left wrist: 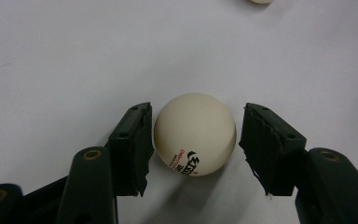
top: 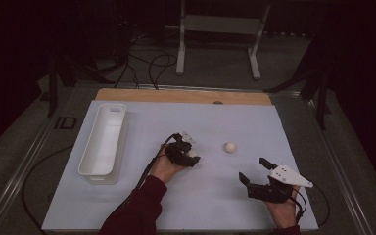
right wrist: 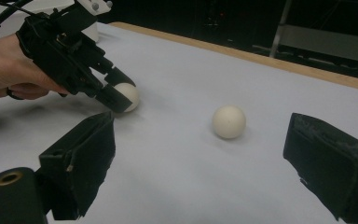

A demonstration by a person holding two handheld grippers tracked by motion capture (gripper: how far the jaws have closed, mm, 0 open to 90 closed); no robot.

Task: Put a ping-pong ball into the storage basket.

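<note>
A cream table-tennis ball point(left wrist: 195, 133) with printed lettering lies on the white table sheet between the jaws of my left gripper point(left wrist: 198, 114). The pads flank it closely, with a thin gap still showing on the right side, so the gripper is open. From above, the left gripper point(top: 194, 157) sits near the table's middle, tipped down over that ball. A second plain ball point(top: 230, 147) lies free a little to its right; it also shows ahead of my right gripper point(right wrist: 199, 137) as ball point(right wrist: 229, 121). The right gripper point(top: 253, 170) rests near the front right, open wide and holding nothing.
A long white tray point(top: 98, 177) stands along the left side of the sheet. A wooden table edge point(top: 176, 95) runs along the far side. Cables trail from both grippers, and a white stand point(top: 218, 24) sits on the floor beyond.
</note>
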